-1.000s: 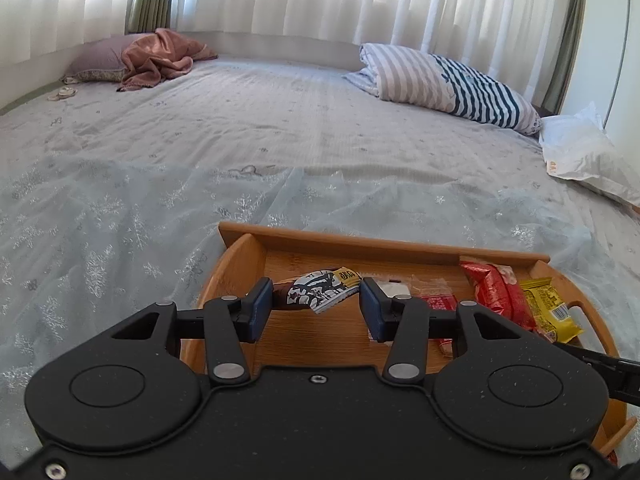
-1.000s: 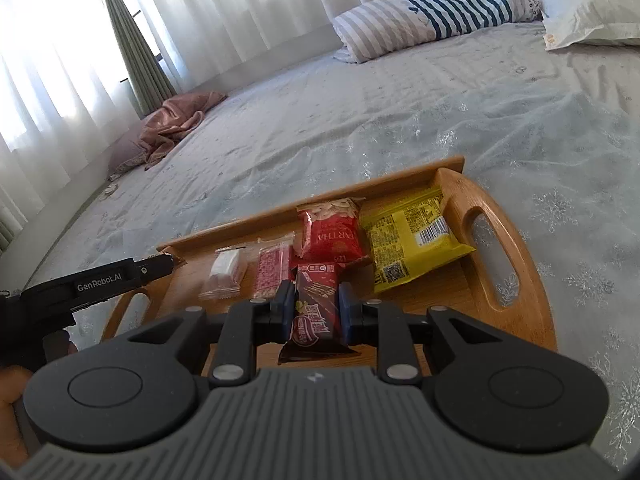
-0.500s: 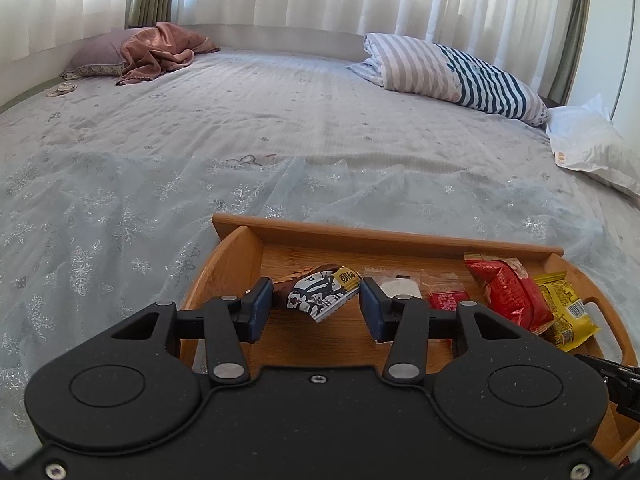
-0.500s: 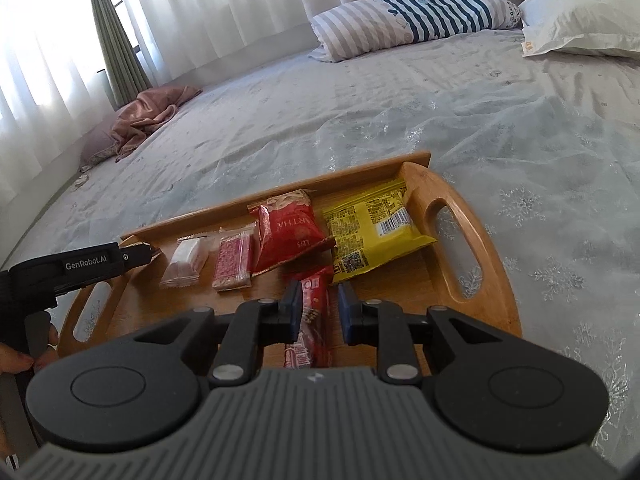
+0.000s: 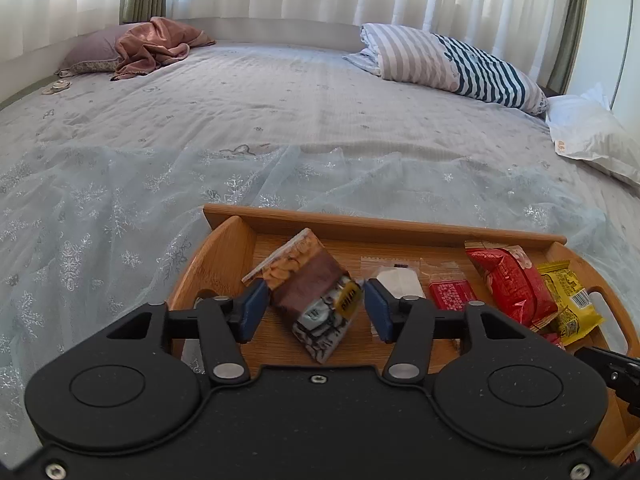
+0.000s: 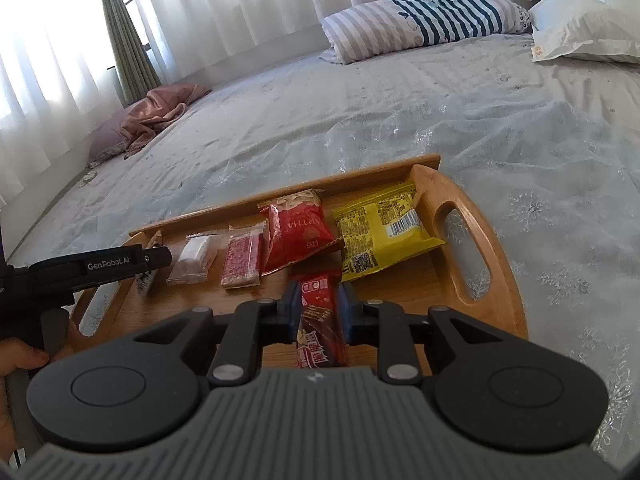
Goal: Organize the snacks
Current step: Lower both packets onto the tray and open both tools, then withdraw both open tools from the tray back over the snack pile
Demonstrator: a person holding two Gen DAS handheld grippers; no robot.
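Left wrist: my left tongs (image 5: pixel 314 310) just opening, brown peanut packet (image 5: pixel 310 292) loose between pads, tilted over tray (image 5: pixel 224 260). Right tongs (image 6: pixel 319 312) clamped on red wafer bar (image 6: pixel 320 320). Risk: packet tumbles crooked onto white sachet (image 5: pixel 396 282) beside.

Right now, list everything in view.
wooden tray: 1, brown, on bed
bed: 1, grey
brown snack pack: 1, between left claw fingers
white pack: 1, in tray
pink pack: 1, in tray
red bag: 1, in tray
yellow bag: 1, in tray
red bar: 1, gripped by right claw
striped pillow: 1
left claw: jaws just opening
right claw: shut
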